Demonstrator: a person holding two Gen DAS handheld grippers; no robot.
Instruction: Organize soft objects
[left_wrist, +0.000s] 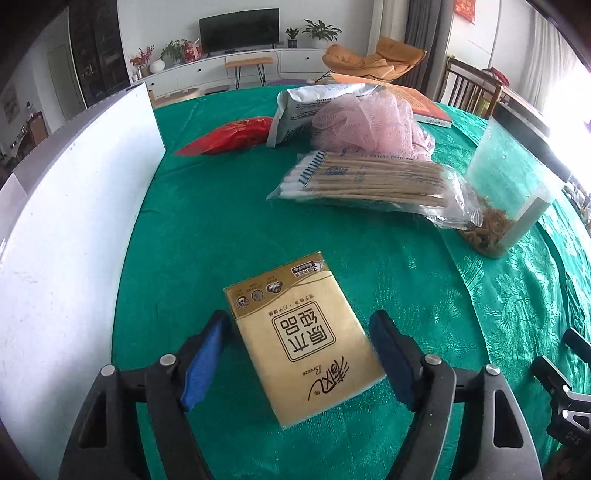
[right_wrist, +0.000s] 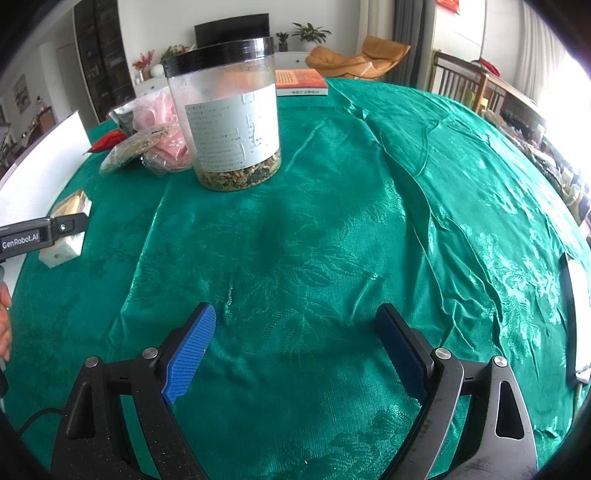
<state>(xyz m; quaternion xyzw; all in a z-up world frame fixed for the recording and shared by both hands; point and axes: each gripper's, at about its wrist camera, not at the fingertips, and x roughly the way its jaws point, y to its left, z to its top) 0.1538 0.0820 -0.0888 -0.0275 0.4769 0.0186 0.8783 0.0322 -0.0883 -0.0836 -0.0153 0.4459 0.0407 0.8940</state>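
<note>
The left gripper (left_wrist: 301, 354) straddles a tan tissue pack (left_wrist: 301, 338) that lies flat on the green tablecloth (left_wrist: 207, 229). Its blue pads (left_wrist: 201, 363) stand on either side of the pack with slim gaps showing — released, not pressing. No earlier picture is at hand, so only this stance can be told. In the left wrist view the pack sits at about 6 o'clock, turned a little so its long edge runs toward 11 o'clock.

Further up, at 1 o'clock, lies a clear bag of cotton swabs (left_wrist: 364, 181). Just behind it rests a pink mesh bath puff (left_wrist: 365, 123), touching a grey-white pouch (left_wrist: 306, 107). A red packet (left_wrist: 231, 136) lies at 11 o'clock, near a white board (left_wrist: 74, 206) that stands along the left edge. At 2 o'clock stands a clear plastic jar (left_wrist: 513, 184) with dried bits at the bottom, and an orange book (left_wrist: 424, 105) lies behind the puff.

The right gripper (right_wrist: 295, 350) hangs over bare cloth, jaws wide apart and holding nothing — the jar stands at its 11 o'clock.
</note>
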